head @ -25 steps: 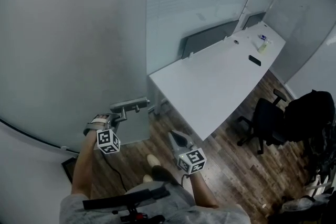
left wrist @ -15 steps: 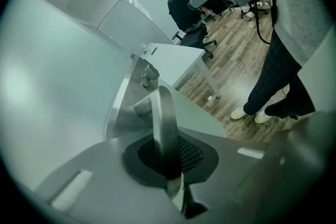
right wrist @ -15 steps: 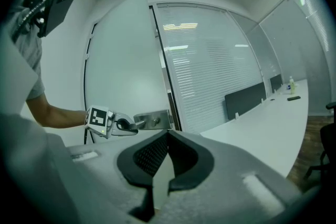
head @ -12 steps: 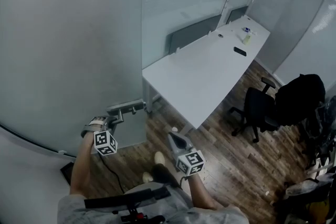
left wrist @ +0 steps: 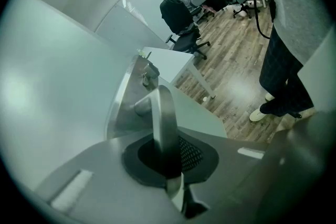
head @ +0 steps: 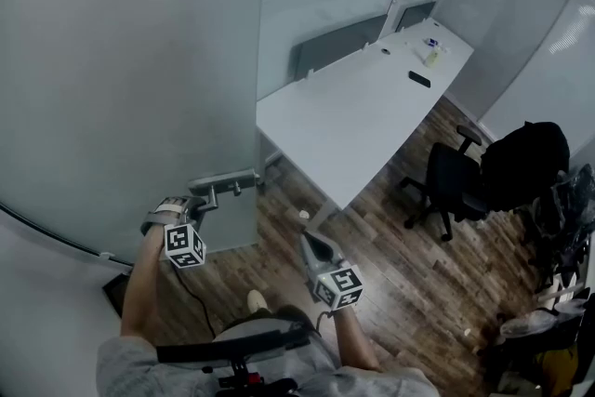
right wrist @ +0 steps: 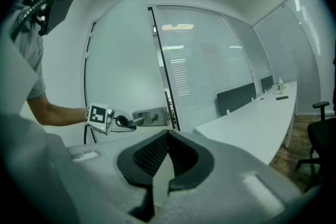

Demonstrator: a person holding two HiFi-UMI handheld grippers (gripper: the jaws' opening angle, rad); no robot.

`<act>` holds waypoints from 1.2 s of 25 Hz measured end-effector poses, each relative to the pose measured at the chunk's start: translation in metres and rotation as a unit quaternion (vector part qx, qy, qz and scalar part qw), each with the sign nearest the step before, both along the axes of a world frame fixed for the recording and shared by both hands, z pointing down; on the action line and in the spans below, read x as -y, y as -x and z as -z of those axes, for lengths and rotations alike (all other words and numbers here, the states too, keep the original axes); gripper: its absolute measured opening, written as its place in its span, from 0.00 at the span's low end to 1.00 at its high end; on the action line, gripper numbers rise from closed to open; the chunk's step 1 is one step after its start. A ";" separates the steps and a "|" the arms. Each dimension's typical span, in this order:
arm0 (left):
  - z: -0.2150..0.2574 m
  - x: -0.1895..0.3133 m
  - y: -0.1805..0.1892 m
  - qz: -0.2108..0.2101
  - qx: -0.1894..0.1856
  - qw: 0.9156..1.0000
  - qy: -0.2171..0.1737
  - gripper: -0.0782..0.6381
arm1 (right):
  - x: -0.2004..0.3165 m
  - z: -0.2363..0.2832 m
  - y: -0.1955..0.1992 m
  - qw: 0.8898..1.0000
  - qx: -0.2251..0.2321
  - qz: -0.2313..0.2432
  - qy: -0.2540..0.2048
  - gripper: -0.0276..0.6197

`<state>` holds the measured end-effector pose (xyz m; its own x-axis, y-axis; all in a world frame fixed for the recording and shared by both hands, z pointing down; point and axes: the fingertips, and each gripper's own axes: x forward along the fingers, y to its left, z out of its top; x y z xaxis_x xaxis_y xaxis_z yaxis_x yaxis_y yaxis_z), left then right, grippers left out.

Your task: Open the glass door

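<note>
Left gripper (head: 203, 200) clamps shut on the lever handle (head: 228, 184) of the frosted glass door (head: 139, 70) at the person's left, a hold that gives leverage to swing the panel, which appears ajar. The right gripper (head: 309, 244) – closed, empty – hangs clear near the white desk (head: 372, 107)
</note>
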<state>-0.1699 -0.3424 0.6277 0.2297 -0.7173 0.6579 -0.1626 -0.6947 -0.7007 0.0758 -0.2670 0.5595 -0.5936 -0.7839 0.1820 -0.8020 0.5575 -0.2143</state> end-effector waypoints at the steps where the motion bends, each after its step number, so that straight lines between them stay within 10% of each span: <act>1: 0.001 -0.004 0.000 -0.002 0.000 1.000 0.000 0.12 | -0.004 0.000 -0.001 1.000 -0.001 -0.001 0.001 0.05; 30: 0.000 -0.113 -0.021 -0.069 0.012 0.997 -0.033 0.12 | -0.137 -0.013 -0.019 1.000 -0.009 -0.014 0.008 0.05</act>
<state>-0.1490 -0.2292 0.6278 0.3135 -0.7222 0.6165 -0.0518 -0.6613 -0.7484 0.0951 -0.1300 0.5730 -0.5684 -0.7968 0.2053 -0.8208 0.5316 -0.2091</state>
